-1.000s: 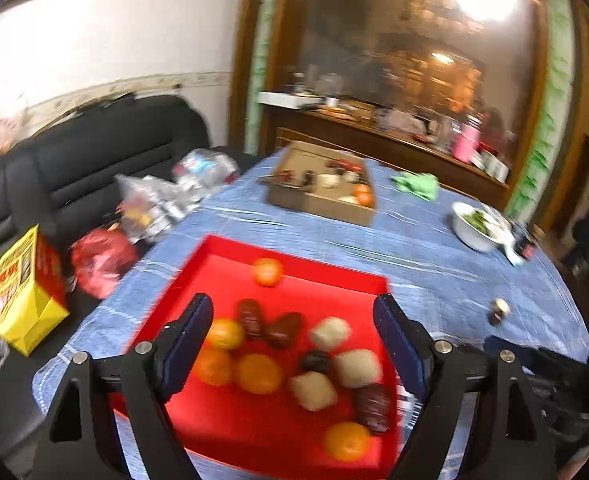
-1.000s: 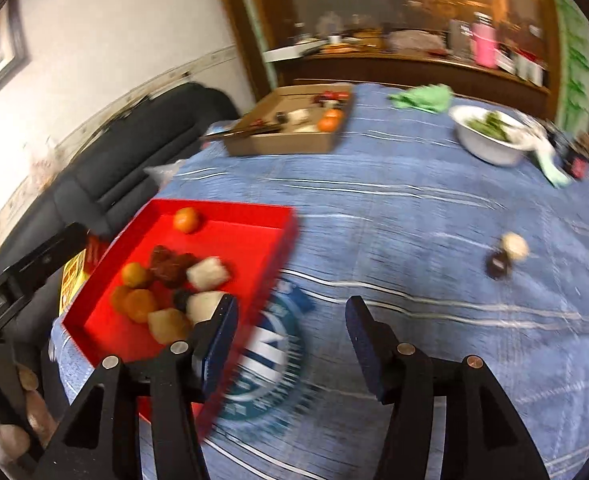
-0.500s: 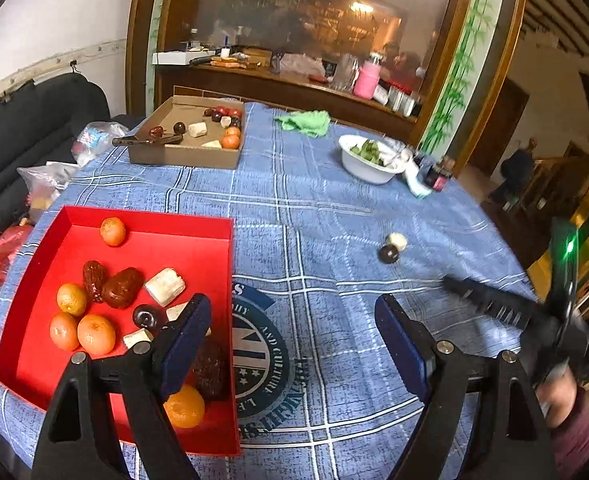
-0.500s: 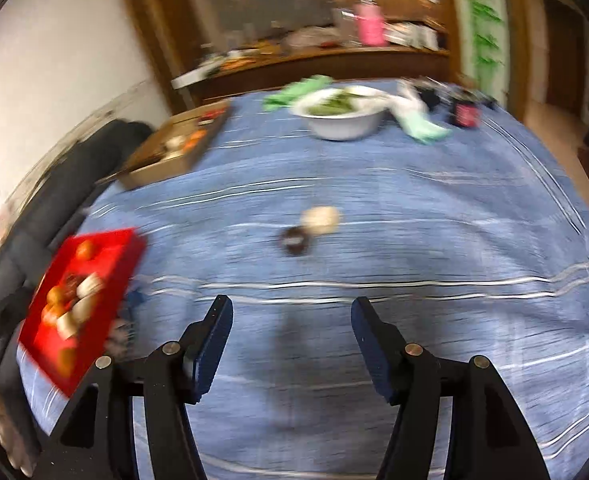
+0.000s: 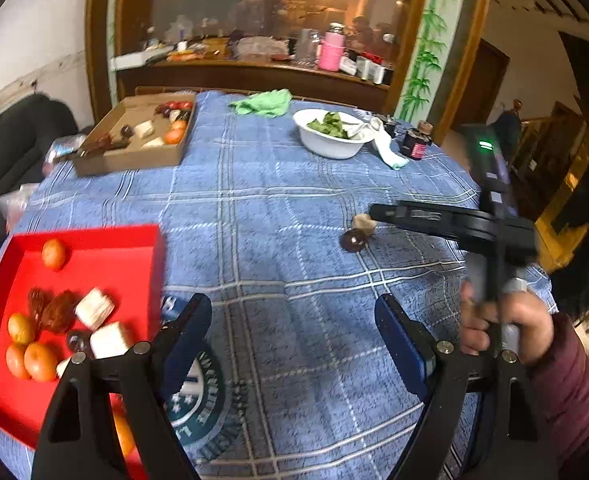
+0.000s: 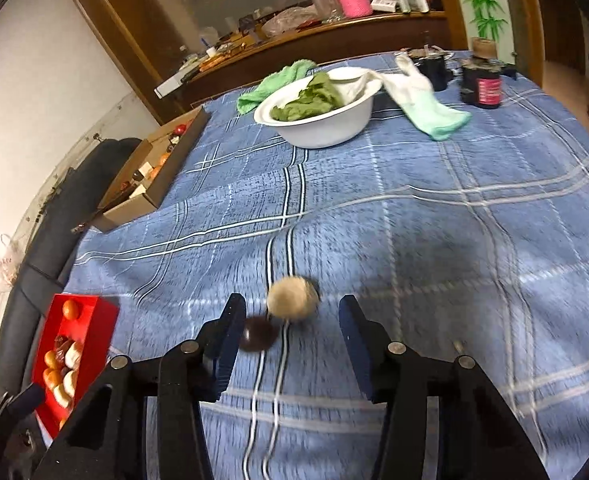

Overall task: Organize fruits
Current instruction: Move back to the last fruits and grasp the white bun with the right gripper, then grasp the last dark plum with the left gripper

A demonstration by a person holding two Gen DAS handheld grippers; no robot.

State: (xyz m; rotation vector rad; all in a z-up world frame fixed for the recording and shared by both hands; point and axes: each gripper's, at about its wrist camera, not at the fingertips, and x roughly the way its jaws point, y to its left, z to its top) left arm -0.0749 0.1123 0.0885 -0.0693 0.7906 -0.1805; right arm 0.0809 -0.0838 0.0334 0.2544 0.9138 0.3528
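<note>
Hovering right gripper (image 6: 290, 332) over two loose fruits — jaws apart, empty.
Pale fruit (image 6: 292, 298) touches dark fruit (image 6: 257, 334) mid-tabletop; left gripper (image 5: 294, 340) also spread; red tray (image 5: 142, 240) at near-left edge.

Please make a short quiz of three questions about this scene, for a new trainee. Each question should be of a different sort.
1. True or false: the right tongs are shut on the pale fruit.
2. Which lies nearer the red tray? A) the dark fruit B) the white bowl
3. Fill in: the left tongs hold ____.

Key: 1 false, they are open; 2 A; 3 nothing.
</note>
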